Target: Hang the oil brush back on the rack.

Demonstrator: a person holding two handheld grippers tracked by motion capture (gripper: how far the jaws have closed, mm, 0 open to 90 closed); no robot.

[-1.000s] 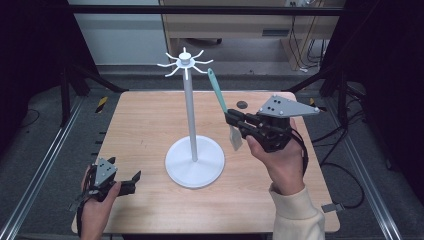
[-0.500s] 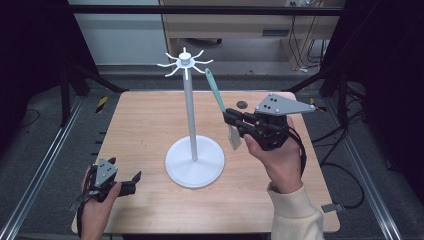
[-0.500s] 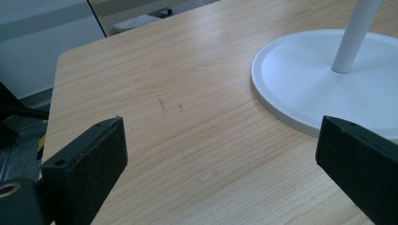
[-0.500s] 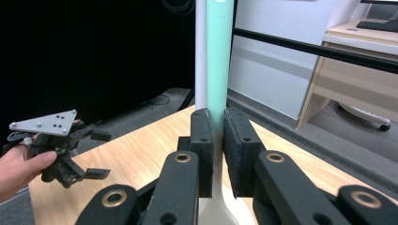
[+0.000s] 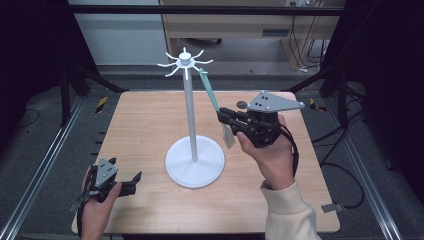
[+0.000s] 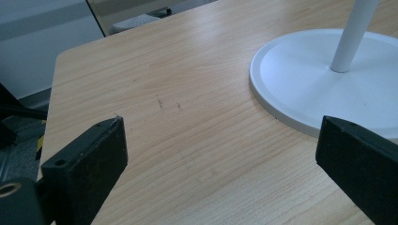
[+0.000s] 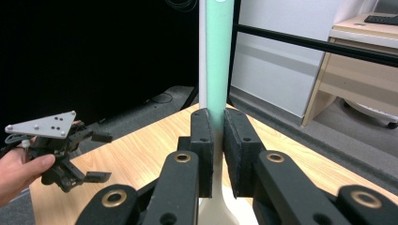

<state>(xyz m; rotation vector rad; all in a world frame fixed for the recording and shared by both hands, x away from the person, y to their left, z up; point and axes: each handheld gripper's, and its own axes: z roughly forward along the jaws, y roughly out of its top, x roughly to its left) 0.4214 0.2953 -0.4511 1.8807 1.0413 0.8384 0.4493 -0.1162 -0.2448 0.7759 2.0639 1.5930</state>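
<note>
Here the left claw (image 5: pixel 131 181) rests released on the near left of the counter (image 5: pixel 140 125), its jaws wide apart, probably waiting. Farther right, the right claw (image 5: pixel 223 116) is clenched on a green spatula (image 5: pixel 209 92), raised above the counter. Its long axis is steep; the handle points up and far-left toward the hooks of the white stand (image 5: pixel 189 102), likely for hanging.
</note>
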